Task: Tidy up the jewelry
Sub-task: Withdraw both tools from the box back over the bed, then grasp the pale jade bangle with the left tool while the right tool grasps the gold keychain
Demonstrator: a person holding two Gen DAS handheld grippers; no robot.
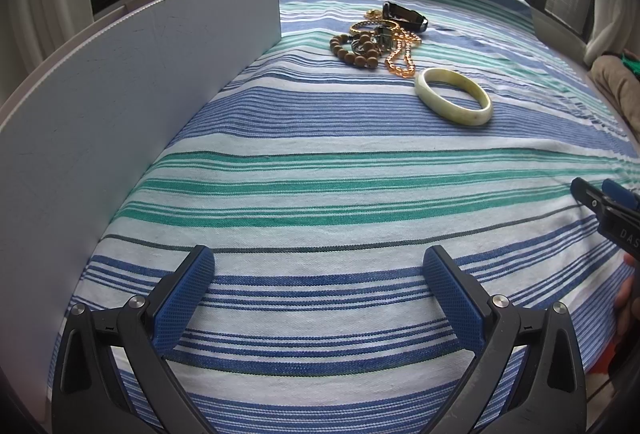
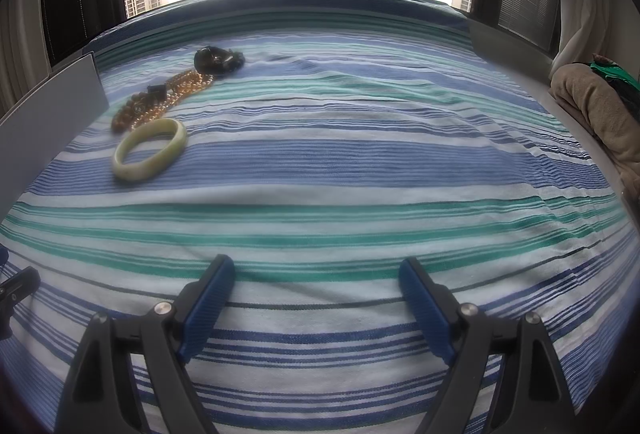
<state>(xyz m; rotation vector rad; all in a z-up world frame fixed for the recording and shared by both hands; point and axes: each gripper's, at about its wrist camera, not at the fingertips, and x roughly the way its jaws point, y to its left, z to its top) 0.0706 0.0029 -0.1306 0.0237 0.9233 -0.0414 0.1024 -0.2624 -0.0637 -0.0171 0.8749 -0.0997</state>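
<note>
A pale green jade bangle [image 1: 453, 101] lies flat on the striped cloth [image 1: 320, 194], ahead and right of my left gripper [image 1: 319, 259], which is open and empty. Behind the bangle is a tangle of jewelry: a brown wooden bead bracelet [image 1: 354, 49], an amber bead necklace [image 1: 402, 52] and a dark band [image 1: 405, 16]. In the right wrist view the bangle [image 2: 150, 150] and the amber beads [image 2: 176, 90] lie far left of my right gripper [image 2: 317, 270], which is open and empty. The right gripper also shows at the right edge of the left wrist view [image 1: 608, 204].
A white box wall [image 1: 120, 106] stands along the left of the cloth, also seen in the right wrist view [image 2: 48, 114]. A beige folded fabric [image 2: 596, 114] lies at the right edge. A window with tall buildings is behind.
</note>
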